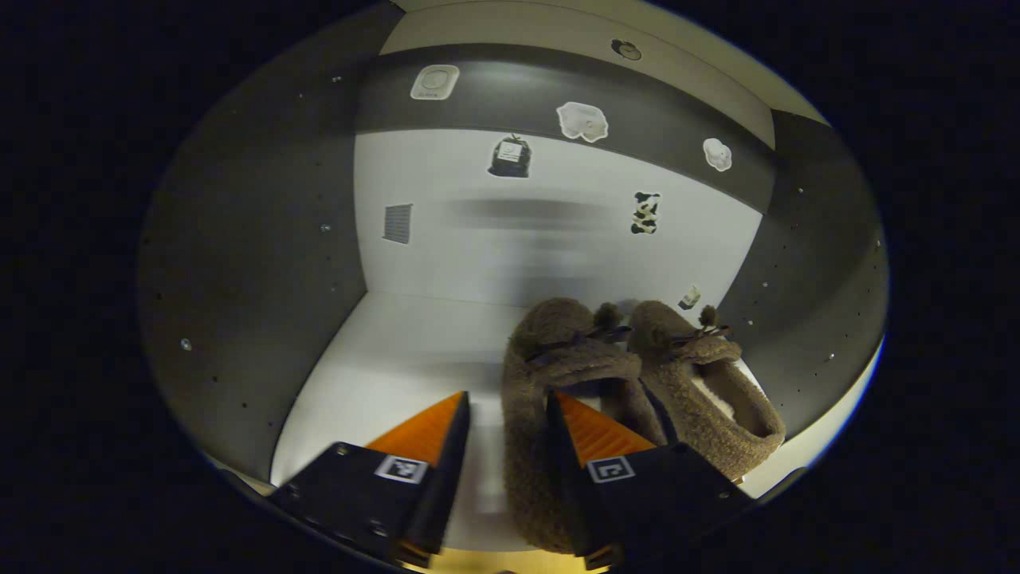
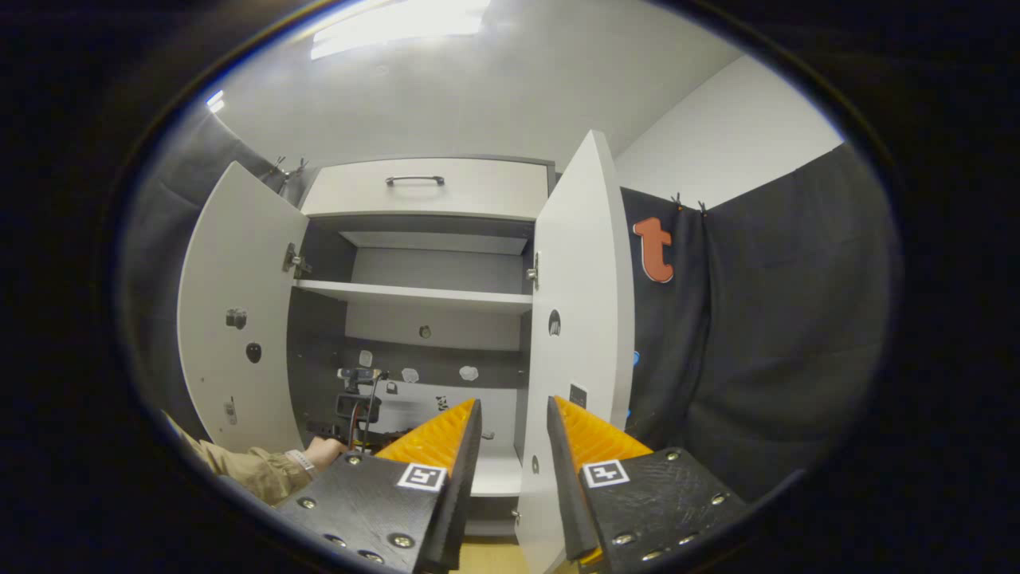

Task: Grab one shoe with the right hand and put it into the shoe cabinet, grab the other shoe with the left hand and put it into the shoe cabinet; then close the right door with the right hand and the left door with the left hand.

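1. Two shoes, both fuzzy brown slippers with small dark pompom ties on top, lie side by side on the pale floor of a cabinet compartment, lower right of centre in the left gripper view. The nearer shoe (image 1: 550, 399) touches the farther shoe (image 1: 701, 383), whose pale lining shows at the heel opening.
2. The left gripper (image 1: 506, 406) sits at the bottom of that view, jaws released; the nearer shoe's heel end lies between the fingers, not pinched.
3. Six small stickers are counted on the compartment's back wall (image 1: 558, 231).
4. In the right gripper view the shoe cabinet (image 2: 422, 295) stands centre frame with the left door (image 2: 231, 319) and right door (image 2: 582, 319) both swung open, one drawer on top, one shelf (image 2: 414, 293) inside.
5. The right gripper (image 2: 514, 414), at bottom centre, holds nothing, jaws apart.
6. One sleeved hand (image 2: 323, 453) reaches into the cabinet at lower left.
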A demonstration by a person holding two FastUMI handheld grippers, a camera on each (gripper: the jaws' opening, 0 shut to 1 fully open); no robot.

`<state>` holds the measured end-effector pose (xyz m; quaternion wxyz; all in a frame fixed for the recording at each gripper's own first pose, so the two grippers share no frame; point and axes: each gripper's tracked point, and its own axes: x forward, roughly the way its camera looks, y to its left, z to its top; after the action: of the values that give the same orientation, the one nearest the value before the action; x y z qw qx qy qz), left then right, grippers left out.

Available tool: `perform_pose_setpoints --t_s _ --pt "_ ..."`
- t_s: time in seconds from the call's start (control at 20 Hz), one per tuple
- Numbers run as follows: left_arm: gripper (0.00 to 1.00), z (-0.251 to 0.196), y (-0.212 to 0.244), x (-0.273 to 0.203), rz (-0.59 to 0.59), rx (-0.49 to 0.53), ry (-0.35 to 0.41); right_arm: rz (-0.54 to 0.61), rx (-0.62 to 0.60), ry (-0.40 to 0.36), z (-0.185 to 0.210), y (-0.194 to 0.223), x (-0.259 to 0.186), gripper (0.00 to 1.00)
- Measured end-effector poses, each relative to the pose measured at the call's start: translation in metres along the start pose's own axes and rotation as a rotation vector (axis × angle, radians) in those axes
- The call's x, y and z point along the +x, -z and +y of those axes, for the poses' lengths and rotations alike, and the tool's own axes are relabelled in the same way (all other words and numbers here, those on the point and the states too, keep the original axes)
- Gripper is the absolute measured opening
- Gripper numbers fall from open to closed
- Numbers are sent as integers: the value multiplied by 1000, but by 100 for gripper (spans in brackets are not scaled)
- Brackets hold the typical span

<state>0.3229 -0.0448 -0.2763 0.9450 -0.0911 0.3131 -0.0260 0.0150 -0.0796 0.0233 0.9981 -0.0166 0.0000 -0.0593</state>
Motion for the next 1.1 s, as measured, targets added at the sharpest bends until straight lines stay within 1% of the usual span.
perform_pose_setpoints --t_s 0.05,0.1,0.15,0.3,0.5,0.55,0.65,0.7,0.75,0.85,0.9,0.95,1.0,1.05,1.1 --pt "80 -2 -3 -8 -12 -12 17 0 3 3 -2 0 -2 48" --pt "76 -2 -6 -18 -28 -14 23 2 8 5 -4 1 -2 48" --pt "81 -1 -9 -27 -47 -1 22 6 15 6 -7 3 -3 47" --pt "82 -11 -24 -72 -134 43 50 10 30 15 -17 4 -6 47" --pt "82 -36 -39 -154 -268 89 122 4 38 50 -41 3 -9 48" --pt "82 -44 -41 -175 -295 99 149 5 38 63 -51 4 -9 44" --pt "82 -57 -42 -216 -334 121 194 6 41 90 -69 4 -9 44" --pt "81 -59 -42 -236 -354 131 204 5 48 103 -78 4 -8 44" --pt "81 -61 -43 -254 -374 137 214 3 52 118 -88 5 -7 51" --pt "81 -68 -41 -291 -397 135 246 5 61 139 -105 8 -3 53" --pt "81 -69 -40 -306 -404 131 257 9 70 146 -110 10 -2 57" --pt "81 -68 -39 -320 -407 130 260 11 78 154 -117 12 2 67" --pt "77 -70 -36 -332 -409 138 260 11 91 158 -122 12 3 69" --pt "82 -71 -35 -342 -414 147 257 8 106 152 -125 14 4 71" --pt "82 -70 -35 -350 -417 154 253 10 121 143 -128 15 6 73"
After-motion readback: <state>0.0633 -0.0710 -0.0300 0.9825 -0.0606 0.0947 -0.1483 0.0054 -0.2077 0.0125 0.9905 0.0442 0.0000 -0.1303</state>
